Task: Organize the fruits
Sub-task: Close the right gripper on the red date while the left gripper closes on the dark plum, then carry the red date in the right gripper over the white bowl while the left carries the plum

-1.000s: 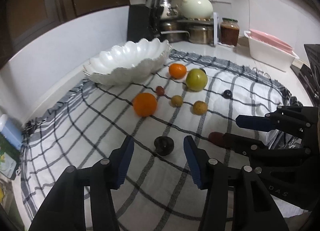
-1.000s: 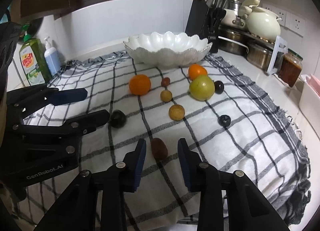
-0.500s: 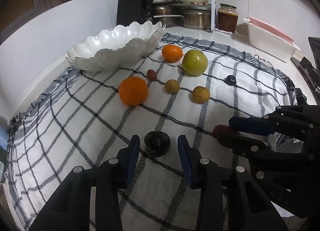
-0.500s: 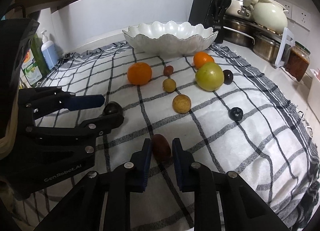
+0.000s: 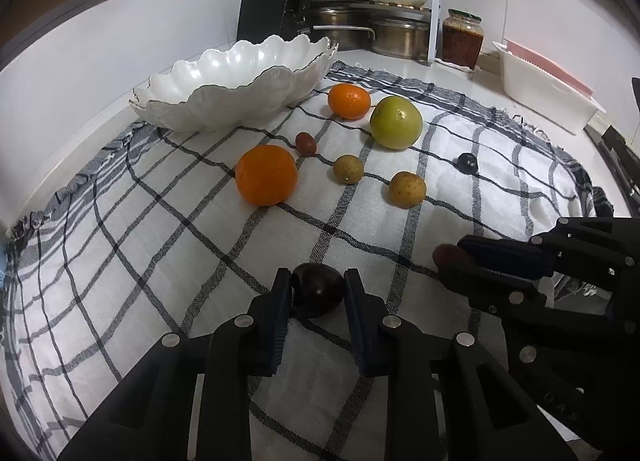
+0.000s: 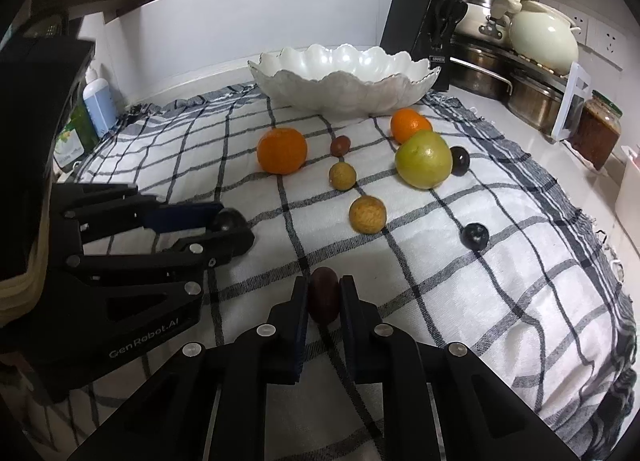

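White lettering "GenRobot.AI" on the black body of the left gripper point(image 6: 230, 235), seen from the right wrist. Knife block point(image 6: 416, 37) carries a small white label, illegible. Print on green bottle point(image 6: 72, 133) unreadable.

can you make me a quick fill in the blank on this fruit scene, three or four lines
1. The left gripper has just been closing, its pads around a dark, nearly ____ fruit.
2. The right gripper is shut on a small ____ -brown oval fruit.
3. The scalloped white bowl holds ____ fruit so far.
4. The largest fruit on the checked cloth is ____ in colour.

Missing words: black; reddish; no; green
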Tool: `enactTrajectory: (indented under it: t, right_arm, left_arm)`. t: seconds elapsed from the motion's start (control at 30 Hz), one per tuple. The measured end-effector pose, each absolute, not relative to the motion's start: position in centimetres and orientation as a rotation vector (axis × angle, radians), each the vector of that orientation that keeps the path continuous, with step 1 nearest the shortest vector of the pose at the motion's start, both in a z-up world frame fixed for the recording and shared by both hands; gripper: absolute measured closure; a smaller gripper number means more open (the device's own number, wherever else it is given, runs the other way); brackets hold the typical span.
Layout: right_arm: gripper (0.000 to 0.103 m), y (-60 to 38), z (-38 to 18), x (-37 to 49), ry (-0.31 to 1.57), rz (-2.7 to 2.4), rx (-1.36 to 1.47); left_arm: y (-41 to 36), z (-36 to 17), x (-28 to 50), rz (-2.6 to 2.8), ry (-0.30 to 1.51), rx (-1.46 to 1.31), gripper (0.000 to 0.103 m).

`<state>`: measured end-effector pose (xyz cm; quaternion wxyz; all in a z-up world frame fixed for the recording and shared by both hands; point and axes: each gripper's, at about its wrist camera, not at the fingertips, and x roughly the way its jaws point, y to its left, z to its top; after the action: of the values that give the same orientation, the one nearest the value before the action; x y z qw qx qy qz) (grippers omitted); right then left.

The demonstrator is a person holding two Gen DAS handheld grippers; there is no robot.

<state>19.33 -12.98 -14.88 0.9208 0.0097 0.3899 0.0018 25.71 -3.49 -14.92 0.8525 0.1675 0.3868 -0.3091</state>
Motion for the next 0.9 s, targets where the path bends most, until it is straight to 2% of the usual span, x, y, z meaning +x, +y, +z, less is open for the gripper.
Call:
enactTrajectory:
  t: [0.9]
  right_arm:
    - [0.086, -16.4, -7.1, 20.9, 0.618, 0.160, -0.005]
  left_arm:
    - [-3.6, -7.2, 24.5, -0.436, 0.694, 0.143, 0.076]
